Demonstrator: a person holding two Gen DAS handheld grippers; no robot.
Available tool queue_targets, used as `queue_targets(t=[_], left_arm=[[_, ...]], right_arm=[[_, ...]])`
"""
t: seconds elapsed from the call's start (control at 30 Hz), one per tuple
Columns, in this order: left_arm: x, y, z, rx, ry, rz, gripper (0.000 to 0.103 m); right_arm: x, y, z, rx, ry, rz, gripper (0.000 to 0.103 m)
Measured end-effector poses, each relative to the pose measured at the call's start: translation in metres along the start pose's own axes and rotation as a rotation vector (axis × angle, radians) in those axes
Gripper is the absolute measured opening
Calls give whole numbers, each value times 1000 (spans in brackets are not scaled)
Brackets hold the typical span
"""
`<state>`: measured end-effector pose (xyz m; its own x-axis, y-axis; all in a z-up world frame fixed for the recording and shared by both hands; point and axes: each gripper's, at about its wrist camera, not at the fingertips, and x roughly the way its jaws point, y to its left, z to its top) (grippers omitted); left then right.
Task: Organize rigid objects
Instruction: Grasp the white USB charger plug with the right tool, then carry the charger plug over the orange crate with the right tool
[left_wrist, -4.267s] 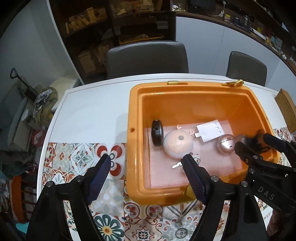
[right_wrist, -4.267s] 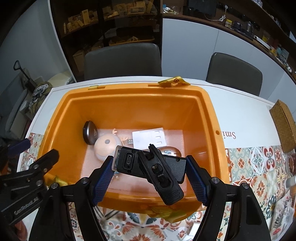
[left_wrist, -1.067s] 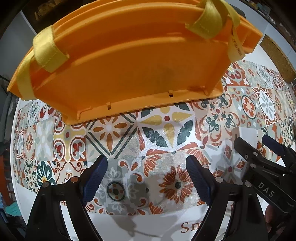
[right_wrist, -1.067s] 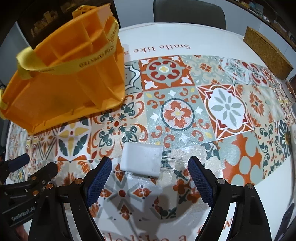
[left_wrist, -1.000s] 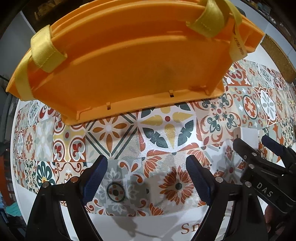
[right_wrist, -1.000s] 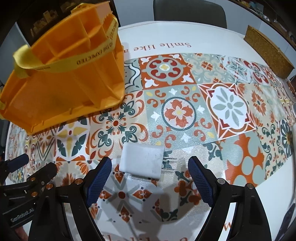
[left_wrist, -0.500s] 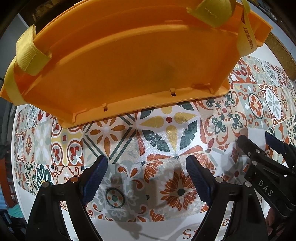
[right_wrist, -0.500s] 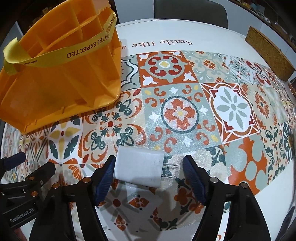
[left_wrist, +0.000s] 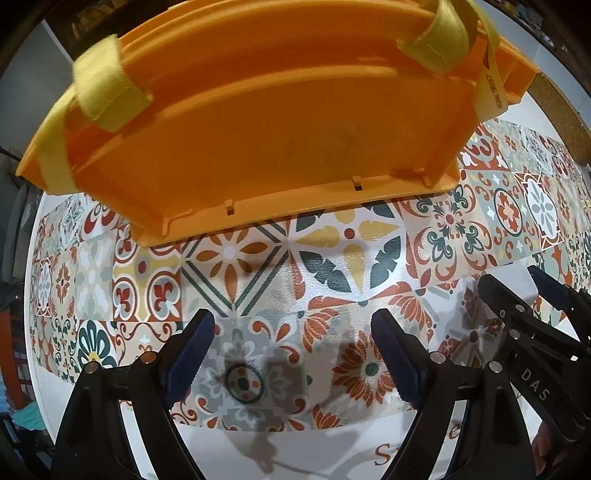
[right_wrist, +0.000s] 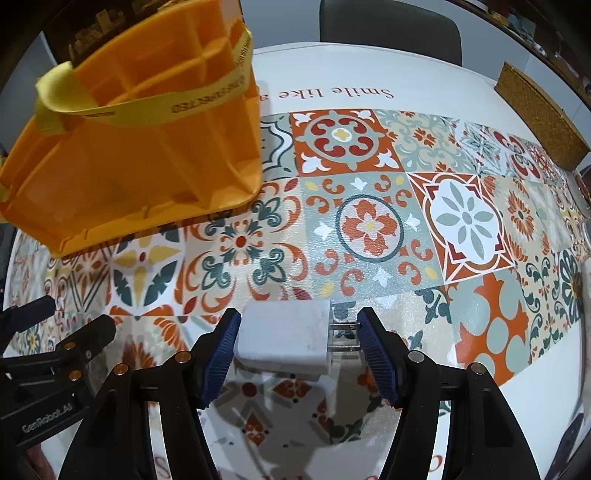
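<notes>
Closing in around the white charger (right_wrist: 284, 334) on the tiled surface (right_wrist: 369, 225), the right gripper (right_wrist: 297, 345) has narrowed its still-unclamped jaws, while the left gripper (left_wrist: 293, 356) hangs open, empty, near the orange bin (right_wrist: 147, 147).

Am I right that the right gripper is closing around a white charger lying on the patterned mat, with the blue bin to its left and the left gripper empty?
Not quite: the bin is orange, not blue, as the right wrist view shows. The rest holds: the right gripper brackets the white charger on the patterned mat, and the left gripper is empty.
</notes>
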<state>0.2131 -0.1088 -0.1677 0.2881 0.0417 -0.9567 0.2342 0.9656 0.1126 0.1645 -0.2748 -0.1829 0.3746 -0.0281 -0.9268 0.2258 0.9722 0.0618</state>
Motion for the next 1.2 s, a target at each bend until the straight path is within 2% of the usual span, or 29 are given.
queue_targets(t=[0.3, 0.37, 0.8, 1.2], left_arm=[[-16, 19, -17, -28, -24, -6, 87], [-20, 23, -20, -37, -32, -8, 90], [-51, 46, -24, -75, -96, -20, 94], [-93, 70, -20, -122, -193, -43, 96]], right_arm=[[-23, 20, -4, -42, -29, 12, 65], [-29, 24, -5, -49, -40, 9, 65], [-62, 46, -2, -91, -92, 31, 65], [-102, 63, 6, -109, -178, 61, 65]])
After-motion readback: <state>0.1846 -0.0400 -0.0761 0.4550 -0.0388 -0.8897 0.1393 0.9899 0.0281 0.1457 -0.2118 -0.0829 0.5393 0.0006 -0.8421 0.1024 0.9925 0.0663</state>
